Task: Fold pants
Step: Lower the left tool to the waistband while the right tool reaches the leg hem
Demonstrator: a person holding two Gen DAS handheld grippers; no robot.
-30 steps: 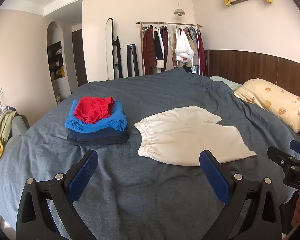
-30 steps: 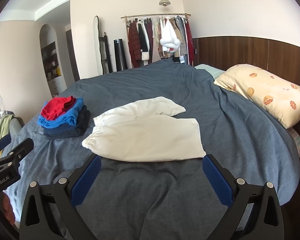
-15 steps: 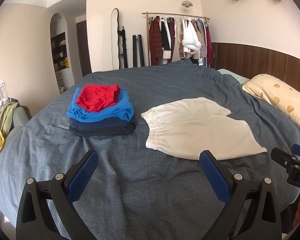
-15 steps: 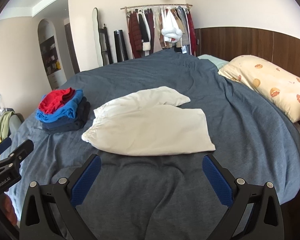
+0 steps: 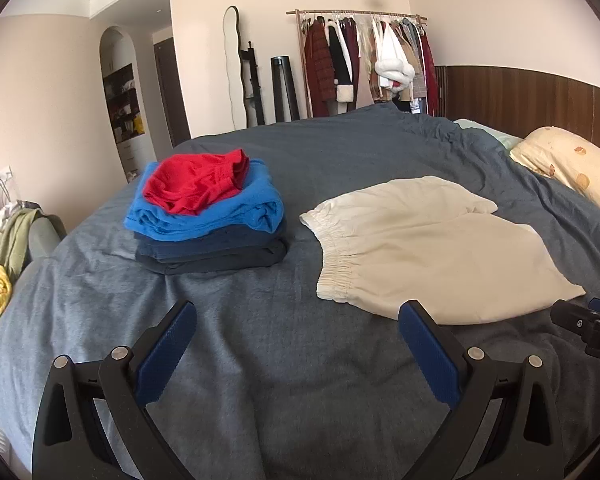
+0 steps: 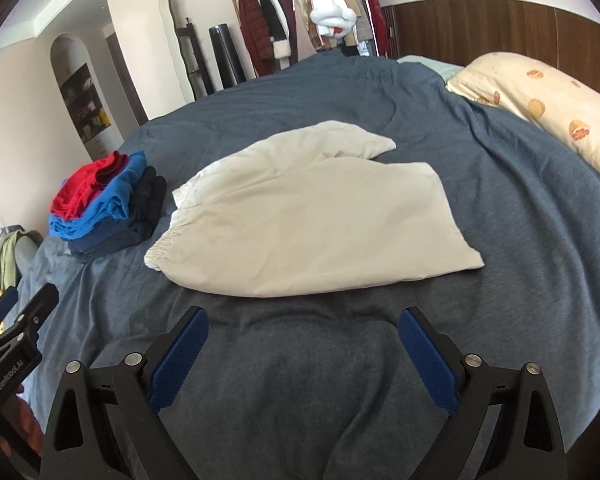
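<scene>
Right gripper (image 6: 302,354) wide open, empty, over bare duvet (image 6: 300,400). Left gripper (image 5: 296,344) likewise wide open, empty. Shorts (image 6: 312,216) flat just ahead, long axis left-right: waistband left, hems right. Right gripper nearer near edge; left nearer waistband. Beyond, left: folded stack (image 5: 208,220). Pillow (image 6: 548,108) far right.

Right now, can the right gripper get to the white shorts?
Probably yes. The right gripper is open and holds nothing, and the white shorts lie flat on the blanket just ahead of it, with only bare blanket between.
</scene>
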